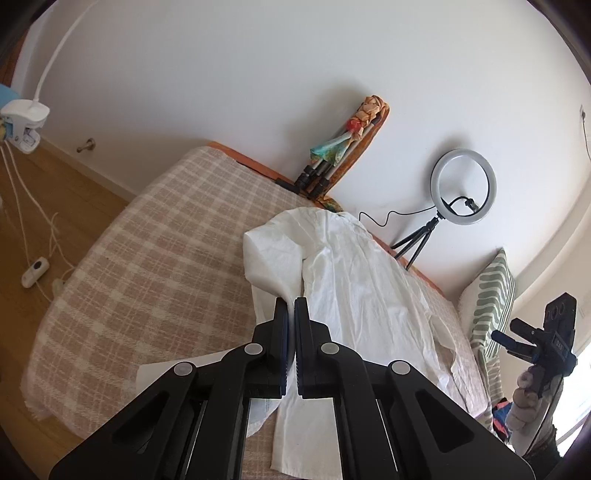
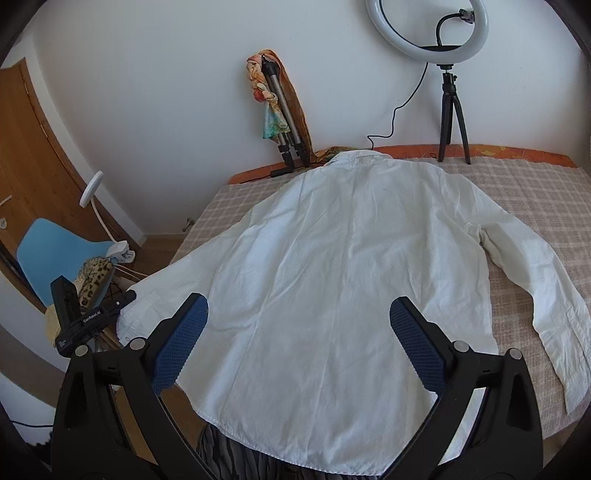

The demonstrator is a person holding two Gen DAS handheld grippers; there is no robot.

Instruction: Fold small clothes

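Observation:
A white long-sleeved shirt (image 2: 332,277) lies back-up on the checked bedspread (image 2: 535,192), collar toward the wall, both sleeves spread. My left gripper (image 1: 291,301) is shut on the shirt's left sleeve cuff (image 1: 271,258) and holds it lifted above the bed; the shirt (image 1: 369,295) runs off to the right. In the right wrist view the left gripper (image 2: 125,295) shows at the left sleeve end. My right gripper (image 2: 297,306) is open and empty, hovering over the shirt's lower back near the hem. It also shows far right in the left wrist view (image 1: 502,334).
A ring light on a tripod (image 2: 428,33) and a folded tripod with a colourful scarf (image 2: 273,96) stand by the wall. A striped pillow (image 1: 491,295) lies at the bed's end. A blue chair (image 2: 55,240), clip lamp (image 2: 96,192) and cables are on the left.

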